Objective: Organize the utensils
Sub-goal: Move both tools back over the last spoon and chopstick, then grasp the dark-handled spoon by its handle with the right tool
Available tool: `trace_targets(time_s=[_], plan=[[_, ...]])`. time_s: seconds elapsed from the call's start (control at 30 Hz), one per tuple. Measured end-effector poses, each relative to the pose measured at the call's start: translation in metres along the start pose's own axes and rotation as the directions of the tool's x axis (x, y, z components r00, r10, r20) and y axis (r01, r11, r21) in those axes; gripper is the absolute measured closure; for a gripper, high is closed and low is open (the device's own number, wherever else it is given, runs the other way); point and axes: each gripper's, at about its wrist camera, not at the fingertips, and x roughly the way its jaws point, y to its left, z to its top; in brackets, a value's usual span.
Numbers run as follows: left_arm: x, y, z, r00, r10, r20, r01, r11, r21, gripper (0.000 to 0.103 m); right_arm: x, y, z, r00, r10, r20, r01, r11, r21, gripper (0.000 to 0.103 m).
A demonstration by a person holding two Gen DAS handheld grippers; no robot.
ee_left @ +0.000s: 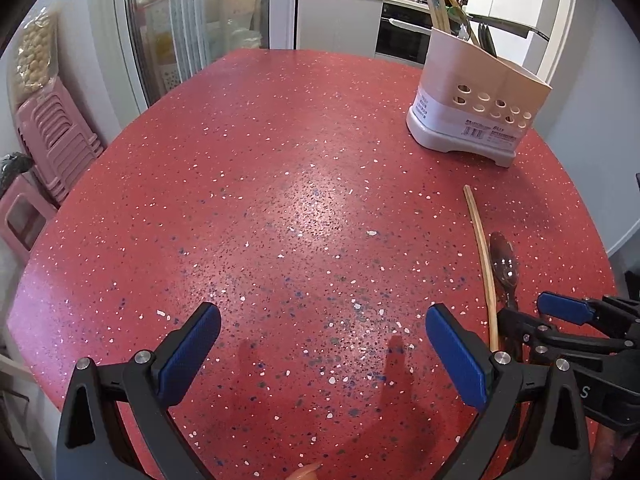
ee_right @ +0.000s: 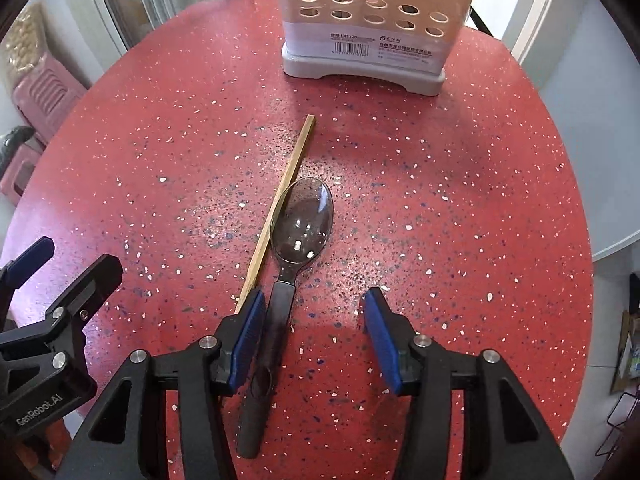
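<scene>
Right claw (ee_right: 314,334): spread wide and holding nothing, low over the bench (ee_right: 460,200), its blue pads to either side of the spoon's handle.
Spoon (ee_right: 298,240): lies flat between the pads, its dark handle touching or nearly touching the left pad and well clear of the right one — bowl pointing ahead.
Chopstick (ee_right: 280,204): lies just left of the spoon, its shaft touching or almost touching the bowl's edge, its near end hidden behind the left pad.
Step in hand: likely gripping the spoon by its handle; it would go best to shift the claw slightly left so the handle sits centred, then close on the handle alone and leave the chopstick out of the grip.
Holder (ee_right: 364,20): stands straight ahead, past both utensils, already carrying chopsticks and cutlery.
Left claw (ee_left: 322,356): also wide apart and idle, off to the right claw's left, over bare bench.
Open room: the stretch ahead to the holder is clear — the rounded bench edge curves in near on the right, so any lift should travel forward.
</scene>
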Motion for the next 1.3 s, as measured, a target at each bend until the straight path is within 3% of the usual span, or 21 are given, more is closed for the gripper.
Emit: trace_targets(time_s=[0.13, 0.23, 0.5, 0.63, 0.8, 1.03, 1.1, 1.3], plan=[[0.002, -0.001, -0.001, 1.0, -0.001, -0.015, 0.001, 1.0, 0.005, 0.0, -0.002, 0.006, 0.001, 1.0, 0.002, -0.001, -0.002, 1.0, -0.015, 0.052], [0.002, -0.005, -0.001, 1.0, 0.005, -0.016, -0.005, 1.0, 0.022, 0.0, -0.002, 0.004, 0.001, 1.0, 0.003, 0.001, -0.003, 1.0, 0.001, 0.058], [0.007, -0.018, 0.003, 0.999, 0.001, -0.048, 0.001, 0.999, 0.044, 0.0, -0.006, -0.019, 0.0, 1.0, 0.018, 0.009, -0.018, 1.0, 0.024, 0.09], [0.009, -0.029, 0.008, 0.998, -0.02, -0.061, 0.024, 0.998, 0.063, 0.0, -0.008, -0.028, -0.003, 0.997, 0.074, 0.021, -0.075, 0.997, 0.032, 0.091], [0.015, -0.055, 0.016, 0.989, -0.094, -0.112, 0.11, 0.984, 0.141, 0.0, -0.015, -0.065, -0.006, 0.985, 0.164, 0.046, -0.168, 0.981, 0.101, 0.091], [0.035, -0.096, 0.027, 0.977, -0.091, -0.193, 0.138, 0.96, 0.243, 0.002, -0.031, -0.093, -0.009, 0.975, 0.204, 0.083, -0.214, 0.967, 0.139, 0.091], [0.039, -0.104, 0.029, 0.974, -0.085, -0.208, 0.138, 0.957, 0.256, 0.009, -0.033, -0.104, -0.006, 0.972, 0.216, 0.089, -0.227, 0.963, 0.145, 0.091], [0.046, -0.123, 0.044, 0.957, -0.062, -0.282, 0.155, 0.933, 0.323, 0.015, -0.04, -0.115, -0.006, 0.961, 0.254, 0.104, -0.269, 0.949, 0.163, 0.091]])
